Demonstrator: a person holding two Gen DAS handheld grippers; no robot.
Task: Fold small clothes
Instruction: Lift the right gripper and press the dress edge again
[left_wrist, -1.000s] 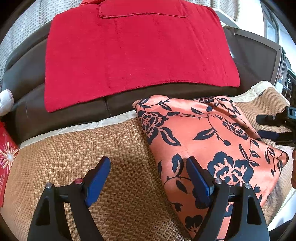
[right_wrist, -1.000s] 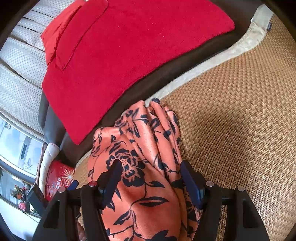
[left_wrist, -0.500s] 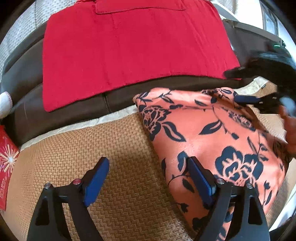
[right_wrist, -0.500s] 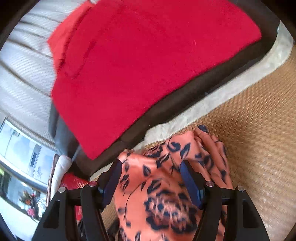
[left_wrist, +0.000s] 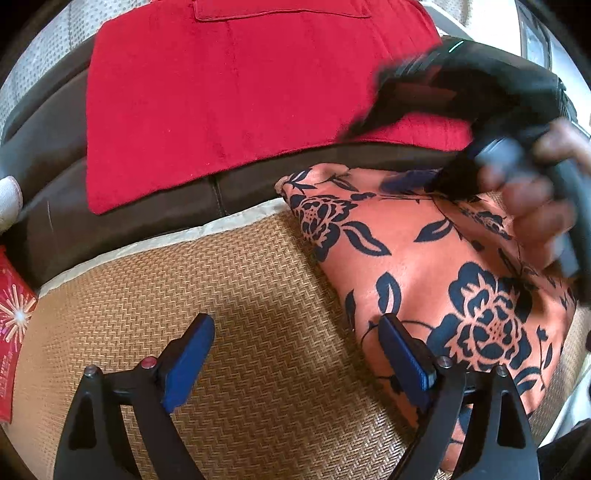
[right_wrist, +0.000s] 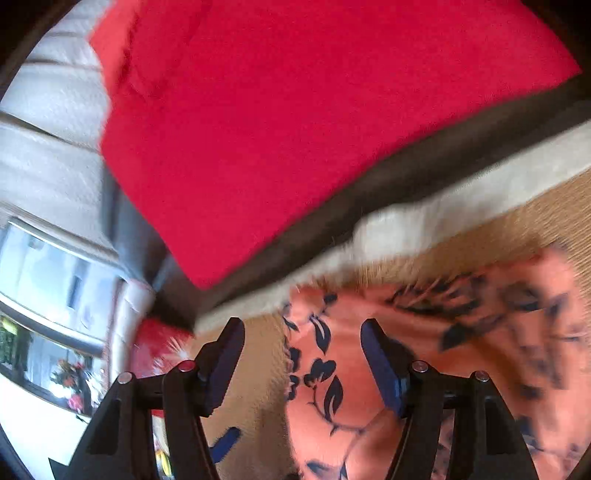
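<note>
Orange floral garment (left_wrist: 436, 266) lies folded on the woven mat (left_wrist: 207, 295), by the sofa's dark edge. Left gripper (left_wrist: 295, 354): jaws wide apart, empty; left finger over mat, right finger over the cloth's near edge. Right gripper (right_wrist: 301, 354): jaws apart, holding nothing, the garment's edge between them; view blurred.

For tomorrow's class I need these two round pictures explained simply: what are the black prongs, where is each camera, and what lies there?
No robot here: a person holds a two-finger gripper in each hand, each carrying a fisheye camera looking along its fingers. One picture is the left gripper, jaws open over a woven mat, holding nothing. The other is the right gripper, open above an orange floral garment; that picture is blurred. The left view also shows the person's right hand. Behind lies a red cloth on a dark sofa.
</note>
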